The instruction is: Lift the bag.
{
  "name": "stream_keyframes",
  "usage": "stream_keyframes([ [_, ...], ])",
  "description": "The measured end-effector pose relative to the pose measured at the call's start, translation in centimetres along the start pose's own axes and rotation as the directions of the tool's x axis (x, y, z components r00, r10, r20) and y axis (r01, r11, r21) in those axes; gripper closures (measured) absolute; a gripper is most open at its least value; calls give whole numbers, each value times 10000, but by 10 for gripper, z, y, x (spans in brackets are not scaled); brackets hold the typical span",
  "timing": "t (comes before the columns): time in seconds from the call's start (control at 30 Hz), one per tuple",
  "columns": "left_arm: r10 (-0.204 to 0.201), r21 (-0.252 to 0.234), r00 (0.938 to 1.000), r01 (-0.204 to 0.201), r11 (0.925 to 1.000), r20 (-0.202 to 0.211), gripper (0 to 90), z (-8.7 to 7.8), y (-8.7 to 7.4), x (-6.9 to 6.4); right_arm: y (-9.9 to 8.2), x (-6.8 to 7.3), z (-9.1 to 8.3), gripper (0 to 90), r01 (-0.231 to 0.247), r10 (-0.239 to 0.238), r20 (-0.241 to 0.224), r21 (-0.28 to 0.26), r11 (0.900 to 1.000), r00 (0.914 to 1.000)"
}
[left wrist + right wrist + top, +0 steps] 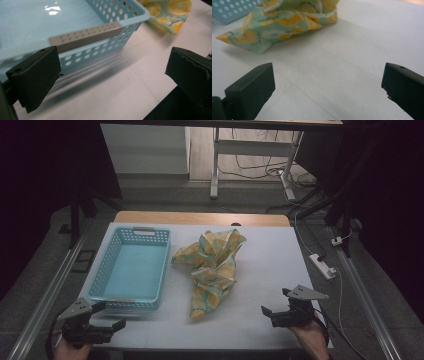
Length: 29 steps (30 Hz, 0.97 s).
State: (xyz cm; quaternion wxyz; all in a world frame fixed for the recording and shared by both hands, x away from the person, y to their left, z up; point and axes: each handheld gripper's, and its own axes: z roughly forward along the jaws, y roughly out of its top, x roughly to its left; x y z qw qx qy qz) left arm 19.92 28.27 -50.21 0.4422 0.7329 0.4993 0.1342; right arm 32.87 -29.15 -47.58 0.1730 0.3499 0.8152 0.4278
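- On the white table (260,270), the light blue basket (131,270) serves as landmark: it sits toward the table's left edge, its far rim near the back edge.
- Just right of the basket lies the crumpled cloth (212,267), close beside its right wall, though contact cannot be told.
- Right of the cloth, bare table runs to the right edge; more bare surface lies in front of it.
- The left gripper (111,316) hovers at the basket's near-left corner, by the table's front edge, jaws spread wide, holding nothing.
- The right gripper (276,301) sits well right of the basket, near the front right corner, jaws wide apart and empty.
- The cloth is pale green with yellow-orange citrus slices, bunched into folds, one corner pointing toward the front.
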Motion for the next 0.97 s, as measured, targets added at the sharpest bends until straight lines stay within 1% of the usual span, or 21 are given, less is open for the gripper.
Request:
stream_keyframes([
  [0.13,-132,83,9997,134,9999,-181,0,-2,-7,4,-10,-4,-6,0,-172,169,255,98,9998,9995],
  [0.27,-288,155,9991,293,9995,-307,0,-2,-12,8,-20,-8,-10,0,-330,320,417,253,9991,9986],
  [0.33,-292,230,9987,302,9993,-416,0,-1,-15,10,-24,-9,-11,0,-396,379,455,380,9985,9982],
  [0.47,-355,451,9975,383,9982,-617,0,-1,-20,11,-31,-10,-13,0,-473,438,558,633,9969,9975],
  [0.57,-365,724,9966,418,9965,-735,0,-1,-22,11,-35,-12,-15,0,-627,580,604,795,9949,9965],
  [0.63,-345,732,9963,403,9965,-784,0,-1,-23,10,-39,-13,-17,0,-731,673,629,945,9928,9957],
  [0.7,-306,971,9953,395,9945,-916,0,-1,-23,10,-41,-14,-17,0,-843,776,623,1140,9899,9950],
  [0.77,-244,1191,9944,366,9922,-1024,0,0,-23,9,-42,-13,-19,0,-891,821,649,1134,9896,9945],
  [0.83,-274,1246,9944,400,9914,-1018,0,1,-23,9,-42,-13,-19,0,-894,809,675,1332,9870,9944],
  [0.97,-405,1206,9946,520,9913,-957,0,1,-23,10,-42,-13,-16,0,-838,742,655,1589,9837,9951],
])
